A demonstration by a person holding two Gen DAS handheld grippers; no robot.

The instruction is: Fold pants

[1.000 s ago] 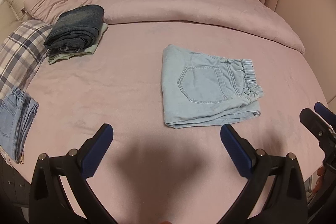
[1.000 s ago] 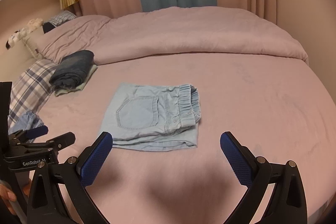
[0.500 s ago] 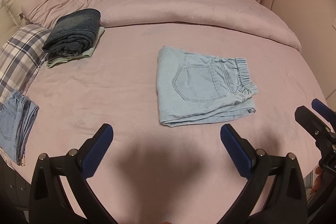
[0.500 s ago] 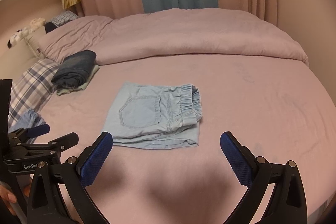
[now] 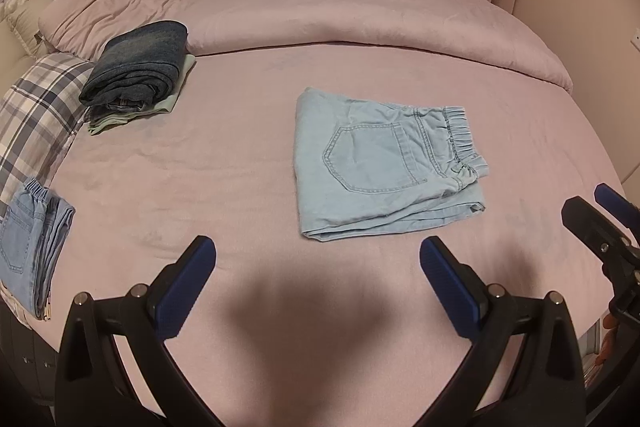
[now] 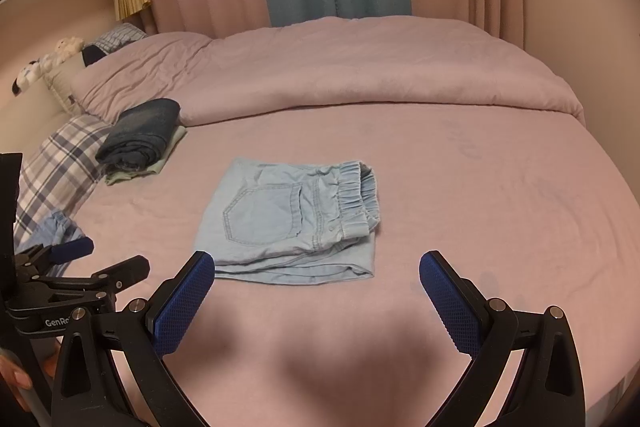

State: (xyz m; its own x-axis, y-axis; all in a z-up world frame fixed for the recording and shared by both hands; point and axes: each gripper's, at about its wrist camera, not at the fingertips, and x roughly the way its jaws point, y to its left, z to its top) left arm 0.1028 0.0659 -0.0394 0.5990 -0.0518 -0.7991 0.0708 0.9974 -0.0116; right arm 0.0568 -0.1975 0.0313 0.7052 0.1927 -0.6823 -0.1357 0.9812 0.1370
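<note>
While both grippers, left gripper and right gripper, hover spread apart, folded pants lie just beyond them on the bed.

The pants were soft pale denim with stitched seams; the bed sheet was matt pink cloth (faintly fuzzy); the gripper pads were textured blue rubber.
</note>
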